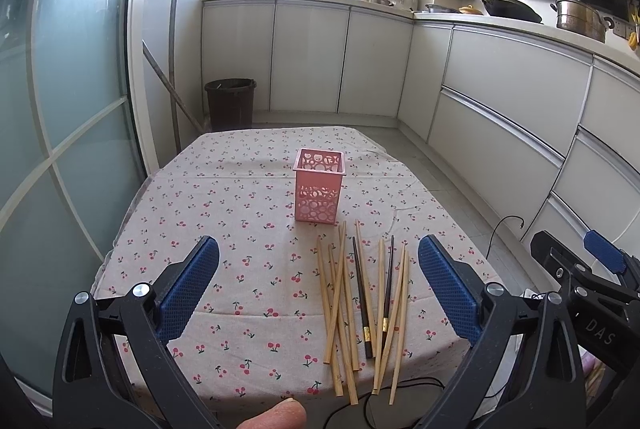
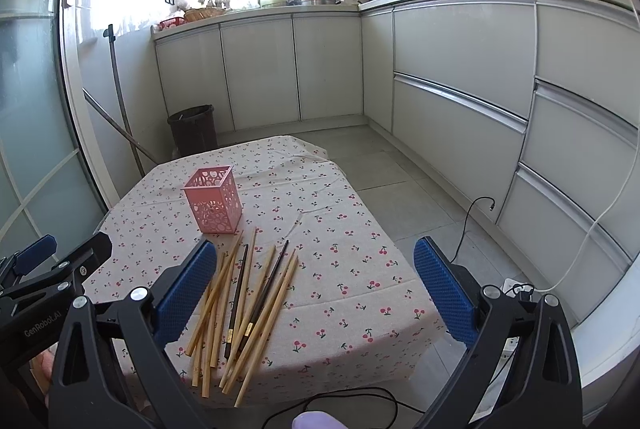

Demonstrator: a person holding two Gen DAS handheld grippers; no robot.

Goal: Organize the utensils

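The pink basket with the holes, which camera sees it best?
The left wrist view: the pink basket stands near the middle, facing the camera, so you see its open top and front wall. In the right wrist view it sits off to the left, turned corner-on, though nothing covers it.
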